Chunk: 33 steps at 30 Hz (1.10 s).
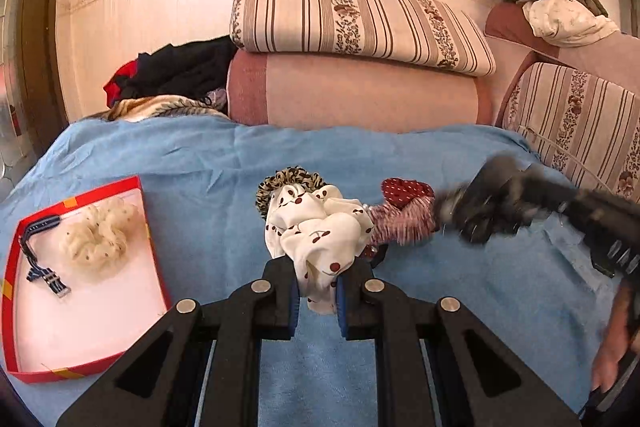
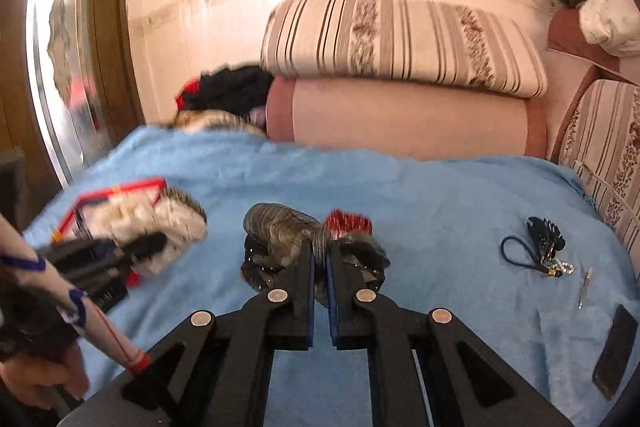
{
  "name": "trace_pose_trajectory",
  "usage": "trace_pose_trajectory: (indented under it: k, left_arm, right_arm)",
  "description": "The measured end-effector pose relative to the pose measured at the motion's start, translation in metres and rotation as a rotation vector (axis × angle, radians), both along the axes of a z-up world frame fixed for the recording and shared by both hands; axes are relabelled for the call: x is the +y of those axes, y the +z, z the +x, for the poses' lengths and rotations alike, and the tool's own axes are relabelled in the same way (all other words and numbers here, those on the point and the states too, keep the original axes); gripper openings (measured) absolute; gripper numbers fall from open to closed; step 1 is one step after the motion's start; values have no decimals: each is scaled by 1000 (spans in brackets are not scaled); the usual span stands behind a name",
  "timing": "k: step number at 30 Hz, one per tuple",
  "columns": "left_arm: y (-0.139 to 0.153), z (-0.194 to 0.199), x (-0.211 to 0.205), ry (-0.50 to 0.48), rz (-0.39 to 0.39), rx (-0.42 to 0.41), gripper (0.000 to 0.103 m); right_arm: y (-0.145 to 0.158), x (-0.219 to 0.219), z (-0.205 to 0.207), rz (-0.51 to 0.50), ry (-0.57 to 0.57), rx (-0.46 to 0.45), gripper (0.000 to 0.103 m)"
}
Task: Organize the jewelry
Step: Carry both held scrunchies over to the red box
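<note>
My left gripper (image 1: pixel 318 267) is shut on a white scrunchie with a cherry print (image 1: pixel 312 223), held above the blue blanket (image 1: pixel 200 163). Behind it lie a leopard-print scrunchie (image 1: pixel 288 177) and a red dotted and striped scrunchie (image 1: pixel 404 211). A red-rimmed tray (image 1: pixel 154 239) at the left holds a cream scrunchie (image 1: pixel 96 239) and a blue striped strap (image 1: pixel 36 259). In the right wrist view my right gripper (image 2: pixel 320 259) is shut on a grey-black sheer scrunchie (image 2: pixel 280 227). That gripper also shows blurred at the right of the left wrist view.
On the blanket to the right lie a black hair tie with a bow and beads (image 2: pixel 536 247), a slim metal clip (image 2: pixel 585 287) and a dark flat object (image 2: pixel 616 351). Sofa cushions (image 1: pixel 352 15) and piled clothes (image 1: pixel 176 71) border the far side.
</note>
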State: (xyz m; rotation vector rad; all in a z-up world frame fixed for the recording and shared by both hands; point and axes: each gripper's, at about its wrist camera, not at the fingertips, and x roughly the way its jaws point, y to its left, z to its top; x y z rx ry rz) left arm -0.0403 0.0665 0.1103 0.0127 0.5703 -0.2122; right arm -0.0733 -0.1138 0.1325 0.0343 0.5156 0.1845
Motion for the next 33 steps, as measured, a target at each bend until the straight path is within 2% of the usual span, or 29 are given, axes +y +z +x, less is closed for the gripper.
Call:
trace_pose_trajectory:
  k: [2, 10, 17, 20, 23, 25, 26, 27, 28, 30, 31, 33]
  left_arm:
    - [0, -1, 2, -1, -1, -1, 14]
    - [-1, -3, 11, 6, -4, 15, 14]
    - [3, -7, 21, 10, -33, 4, 14]
    - [10, -12, 26, -17, -71, -26, 14]
    - [17, -18, 27, -61, -106, -56, 14]
    - [13, -14, 21, -134, -123, -11, 15]
    - [7, -9, 15, -172, -115, 44, 17]
    - [-7, -1, 6, -214, -94, 142, 17]
    - [-31, 10, -3, -240, -92, 293, 17]
    - [-52, 16, -4, -258, -155, 396, 17]
    - [-52, 15, -5, -259, -144, 395, 17]
    - [-41, 11, -6, -262, -95, 334, 17]
  right_arm:
    - [5, -4, -2, 12, -2, -11, 6]
    - [-18, -15, 5, 92, 23, 121, 5]
    - [-10, -7, -5, 89, 48, 64, 5]
    - [-2, -5, -10, 86, 51, 19, 5]
    - [0, -5, -10, 92, 52, 11, 5]
    - [-1, -4, -9, 86, 53, 22, 5]
    - [-2, -6, -8, 86, 44, 26, 5]
    - [-3, -7, -8, 86, 39, 30, 5]
    - [-4, -7, -6, 81, 31, 37, 5]
    - [-5, -12, -5, 98, 19, 49, 5]
    - [-5, -14, -4, 108, 20, 54, 5]
    - [-3, -16, -6, 108, 19, 47, 5]
